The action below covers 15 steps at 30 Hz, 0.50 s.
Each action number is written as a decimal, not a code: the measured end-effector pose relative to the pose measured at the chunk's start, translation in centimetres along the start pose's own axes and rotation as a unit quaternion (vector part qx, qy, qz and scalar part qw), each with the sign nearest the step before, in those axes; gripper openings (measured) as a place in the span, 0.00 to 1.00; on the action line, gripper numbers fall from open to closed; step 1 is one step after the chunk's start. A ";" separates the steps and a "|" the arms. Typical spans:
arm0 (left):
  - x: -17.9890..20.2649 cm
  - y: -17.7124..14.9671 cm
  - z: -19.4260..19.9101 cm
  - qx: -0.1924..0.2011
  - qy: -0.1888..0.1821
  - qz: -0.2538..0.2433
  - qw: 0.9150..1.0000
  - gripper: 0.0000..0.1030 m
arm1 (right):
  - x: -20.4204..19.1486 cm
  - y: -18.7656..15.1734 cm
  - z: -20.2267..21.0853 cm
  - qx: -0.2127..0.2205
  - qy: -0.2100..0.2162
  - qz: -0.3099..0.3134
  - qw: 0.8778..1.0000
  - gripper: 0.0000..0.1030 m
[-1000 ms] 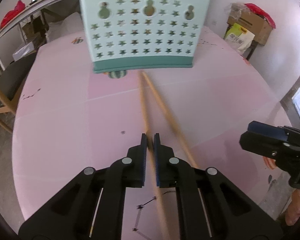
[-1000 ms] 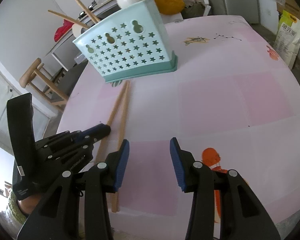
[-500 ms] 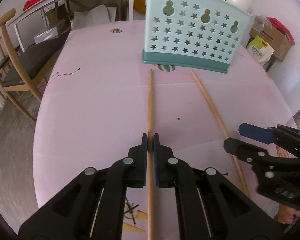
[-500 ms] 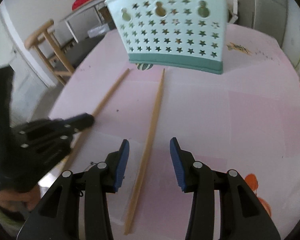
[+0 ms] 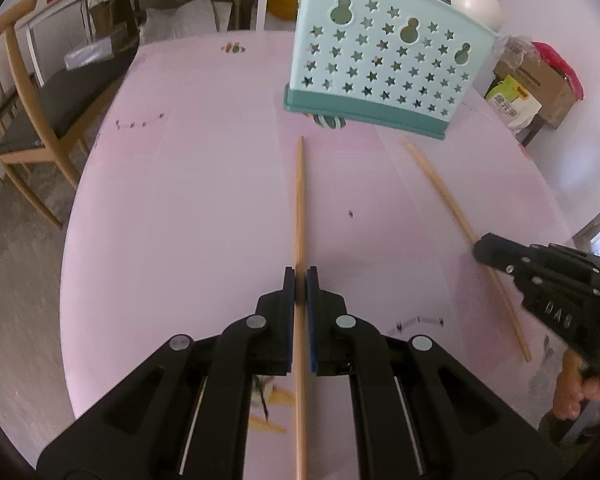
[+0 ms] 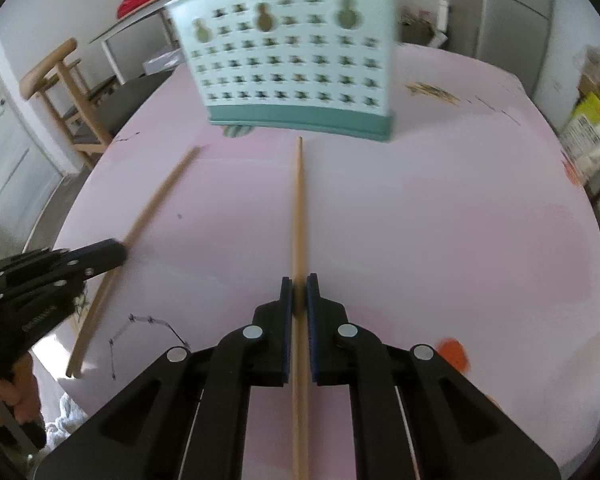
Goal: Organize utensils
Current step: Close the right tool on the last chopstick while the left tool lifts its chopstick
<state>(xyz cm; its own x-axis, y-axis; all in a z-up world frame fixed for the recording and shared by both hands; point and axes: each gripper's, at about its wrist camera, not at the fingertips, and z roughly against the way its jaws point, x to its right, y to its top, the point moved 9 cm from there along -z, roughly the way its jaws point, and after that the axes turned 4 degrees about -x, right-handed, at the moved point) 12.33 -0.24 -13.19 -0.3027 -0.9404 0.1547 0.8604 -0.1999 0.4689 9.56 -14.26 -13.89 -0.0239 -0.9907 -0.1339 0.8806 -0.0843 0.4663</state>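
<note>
Left chopstick [image 5: 299, 208]: long wooden stick, long axis running straight up the middle of the left wrist view, far tip pointing at the base of the utensil holder [image 5: 384, 60]; near end passes between the jaws and out of the lower edge of the frame
Left gripper [image 5: 300, 276]: jaws closed on the left chopstick, pads pressed to either side of it
Right chopstick [image 6: 299, 208]: same form, long axis vertical in the centre of the right wrist view, far tip just short of the holder's dark green base
Right gripper [image 6: 299, 282]: jaws closing, with the right chopstick between them and the pads at its sides
Utensil holder: pale green, star-punched wall, standing on the pink table [image 5: 180, 200] in the upper part of both views; blurred in the right wrist view
Left wrist view only: right chopstick lies on a diagonal from centre right to lower right, right gripper entering at the right edge with a hand [image 5: 580, 392] below it; further sticks and a white rounded object rise above the holder's rim
Right wrist view only: left chopstick slants from centre left to lower left, left gripper at the left edge; an orange print [image 6: 454, 354] on the table at lower right
Both views: wooden chair [image 5: 16, 120] beyond the table's left edge
</note>
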 end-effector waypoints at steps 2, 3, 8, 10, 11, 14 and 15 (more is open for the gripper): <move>0.0 -0.5 0.1 -0.009 -0.006 0.001 1.000 0.04 | 1.0 -0.8 0.5 -0.006 0.010 -0.015 1.000 0.07; 0.0 -0.7 0.2 -0.014 -0.009 0.000 1.000 0.04 | 1.2 -1.0 0.6 -0.009 0.016 -0.017 1.000 0.07; -0.3 -0.1 0.3 -0.028 -0.021 0.004 0.999 0.23 | 1.9 -1.0 0.6 -0.021 0.020 -0.009 1.000 0.15; -0.4 0.6 0.2 -0.028 -0.020 0.003 0.999 0.25 | 2.1 -0.4 0.4 -0.019 0.019 -0.009 1.000 0.22; -0.4 1.0 -0.1 -0.032 -0.023 0.003 0.999 0.25 | 2.1 -0.1 0.2 -0.018 0.018 -0.005 1.000 0.22; -0.6 2.2 -1.1 -0.041 -0.028 0.002 0.999 0.24 | 2.0 1.1 -0.4 -0.014 0.015 0.007 1.000 0.22; -0.7 2.7 -1.4 -0.043 -0.022 -0.004 0.999 0.24 | 1.8 1.6 -0.7 -0.014 0.013 0.012 1.000 0.22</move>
<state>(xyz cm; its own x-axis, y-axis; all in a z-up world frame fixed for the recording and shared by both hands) 15.44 -0.54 -13.23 -0.3264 -0.9258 0.1906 0.8891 -0.2323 0.3943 11.21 -16.13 -13.98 0.0102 -0.9893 -0.1458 0.8939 -0.0563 0.4447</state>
